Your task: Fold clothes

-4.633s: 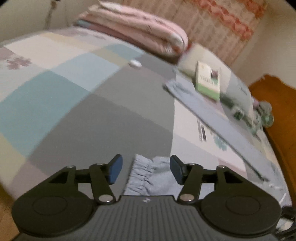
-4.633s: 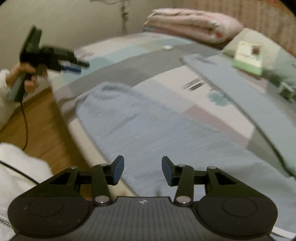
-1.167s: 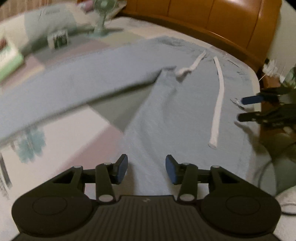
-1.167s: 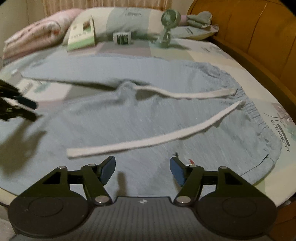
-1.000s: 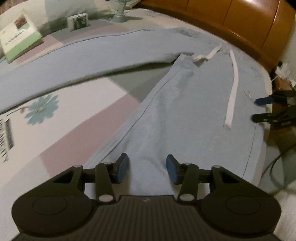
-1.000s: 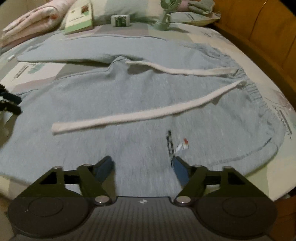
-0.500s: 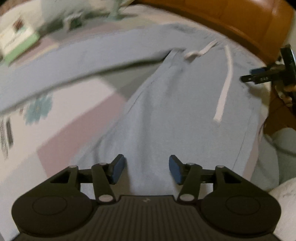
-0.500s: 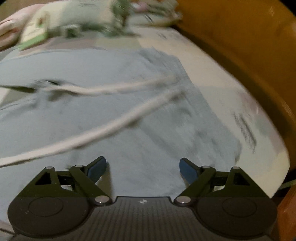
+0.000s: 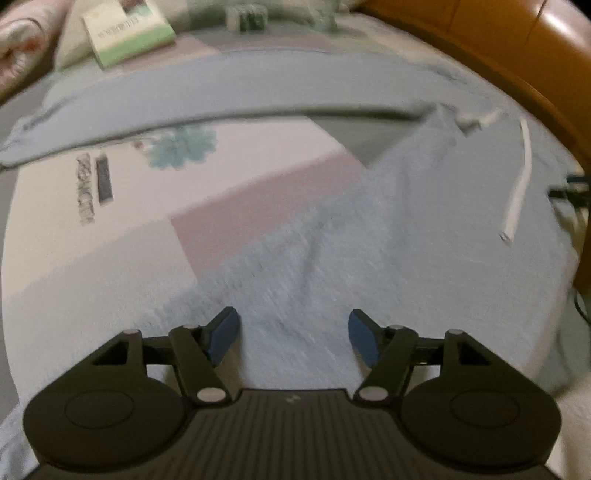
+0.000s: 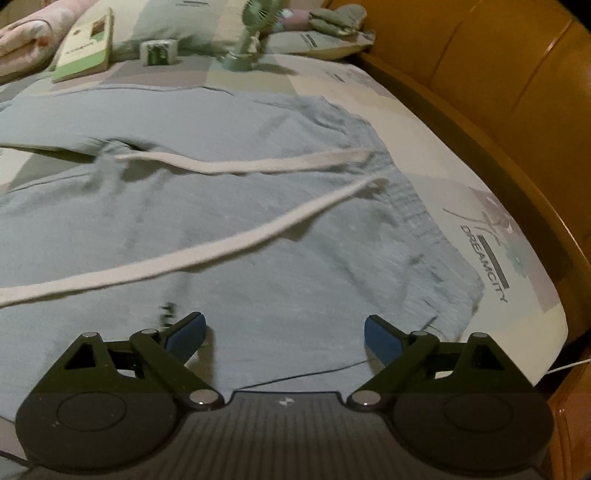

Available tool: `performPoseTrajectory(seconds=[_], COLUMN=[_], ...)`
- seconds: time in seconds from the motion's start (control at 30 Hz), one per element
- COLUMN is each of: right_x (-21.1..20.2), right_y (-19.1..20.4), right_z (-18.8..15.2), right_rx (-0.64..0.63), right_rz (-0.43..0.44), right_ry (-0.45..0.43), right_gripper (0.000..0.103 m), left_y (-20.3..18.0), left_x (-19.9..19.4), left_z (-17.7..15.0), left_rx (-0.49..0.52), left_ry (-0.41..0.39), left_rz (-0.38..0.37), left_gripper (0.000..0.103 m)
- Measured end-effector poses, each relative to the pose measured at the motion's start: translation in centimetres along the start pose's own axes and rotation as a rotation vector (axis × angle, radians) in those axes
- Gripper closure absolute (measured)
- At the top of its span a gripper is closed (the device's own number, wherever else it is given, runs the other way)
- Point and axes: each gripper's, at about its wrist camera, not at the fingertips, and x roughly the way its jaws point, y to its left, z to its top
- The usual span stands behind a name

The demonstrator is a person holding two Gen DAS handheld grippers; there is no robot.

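Observation:
Light blue drawstring trousers lie spread flat on the bed, legs apart. In the left wrist view the near leg runs from the fingers up to the crotch, and the far leg stretches across the top. Two white drawstrings trail across the waist area. My left gripper is open and empty, low over the near leg. My right gripper is open wide and empty, over the waist end near the trousers' edge. The right gripper shows faintly at the far right in the left wrist view.
The patchwork bedsheet lies between the legs. A green-and-white book, a small box, a small green fan and pillows sit at the far side. An orange wooden bed frame borders the right side.
Both grippers have opened wider. The left view has swung left, showing more sheet and the far leg. The right gripper has swung back toward the trousers' waist.

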Motion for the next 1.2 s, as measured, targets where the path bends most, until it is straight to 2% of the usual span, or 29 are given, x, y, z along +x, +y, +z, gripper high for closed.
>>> performPoseTrajectory(seconds=[0.1, 0.23, 0.33, 0.47, 0.57, 0.63, 0.77, 0.87, 0.93, 1.03, 1.13, 1.17, 1.2], right_x=[-1.6, -3.8, -4.9, -5.9, -6.1, -5.7, -4.1, -2.5, -2.9, -3.7, -4.5, -4.8, -5.1], right_y=[1.2, 2.9, 4.8, 9.4, 14.3, 17.4, 21.5, 21.9, 21.5, 21.1, 20.9, 20.9, 20.9], right_z=[0.3, 0.7, 1.5, 2.9, 3.5, 3.4, 2.2, 0.5, 0.0, -0.2, -0.1, -0.1, -0.1], right_rx=[-0.011, -0.026, -0.049, -0.125, -0.228, -0.279, -0.312, -0.323, -0.318, -0.304, -0.287, -0.283, -0.282], right_rz=[0.024, 0.060, 0.143, 0.321, 0.438, 0.518, 0.588, 0.572, 0.555, 0.529, 0.504, 0.496, 0.492], right_ry=[-0.031, -0.073, -0.105, -0.160, -0.189, -0.175, -0.087, 0.004, -0.010, -0.021, -0.027, -0.031, -0.038], right_gripper=[0.008, 0.006, 0.005, 0.005, 0.005, 0.005, 0.005, 0.005, 0.004, 0.004, 0.004, 0.004, 0.004], left_y=[1.2, 2.8, 5.0, 8.2, 10.3, 11.3, 13.2, 13.5, 13.2, 12.5, 13.5, 13.9, 14.2], left_x=[-0.7, -3.6, -5.8, -7.4, -7.6, -8.0, -8.7, -9.6, -10.6, -11.8, -10.0, -9.1, -8.8], left_z=[1.2, 1.1, -1.1, -5.5, -8.5, -9.8, -11.8, -11.5, -11.3, -11.2, -11.5, -11.8, -11.8], left_rx=[-0.061, -0.044, -0.085, -0.200, -0.303, -0.353, -0.440, -0.457, -0.453, -0.383, -0.415, -0.427, -0.423], left_ry=[-0.005, -0.048, -0.034, 0.005, 0.007, -0.032, -0.094, -0.094, -0.114, -0.166, -0.082, -0.060, -0.075], left_rz=[0.017, 0.074, 0.154, 0.247, 0.261, 0.270, 0.284, 0.274, 0.269, 0.211, 0.202, 0.230, 0.251], left_gripper=[0.035, 0.034, 0.033, 0.033, 0.034, 0.033, 0.034, 0.037, 0.038, 0.032, 0.032, 0.034, 0.035])
